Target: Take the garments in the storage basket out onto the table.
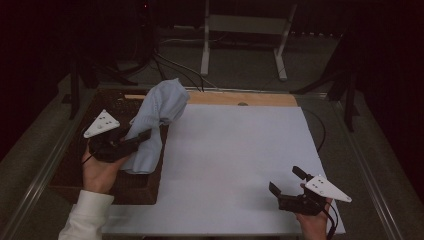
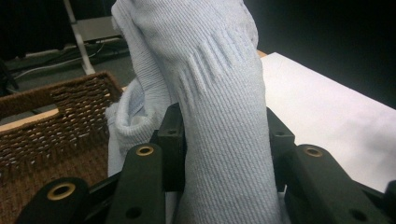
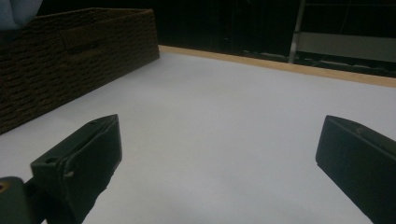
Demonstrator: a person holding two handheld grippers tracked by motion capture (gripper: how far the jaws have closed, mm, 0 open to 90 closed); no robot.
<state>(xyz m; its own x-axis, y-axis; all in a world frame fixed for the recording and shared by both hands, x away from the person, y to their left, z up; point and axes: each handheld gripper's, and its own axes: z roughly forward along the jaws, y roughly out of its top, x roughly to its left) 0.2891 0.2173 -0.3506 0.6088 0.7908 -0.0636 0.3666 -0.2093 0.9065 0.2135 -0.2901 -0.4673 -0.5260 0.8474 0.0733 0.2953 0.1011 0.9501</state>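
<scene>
While gripped, sock point(image 2: 219, 93) lengthwise upright.

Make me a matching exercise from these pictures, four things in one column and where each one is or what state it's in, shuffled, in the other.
Things:
1. sock
2. basket
3. left gripper
4. right gripper

Descriptions:
A. open, low over the white sheet
B. brown wicker, at the left edge of the table
C. pale blue, lifted above the basket
D. clamped on fabric

Pairs: 1-C, 2-B, 3-D, 4-A
</scene>
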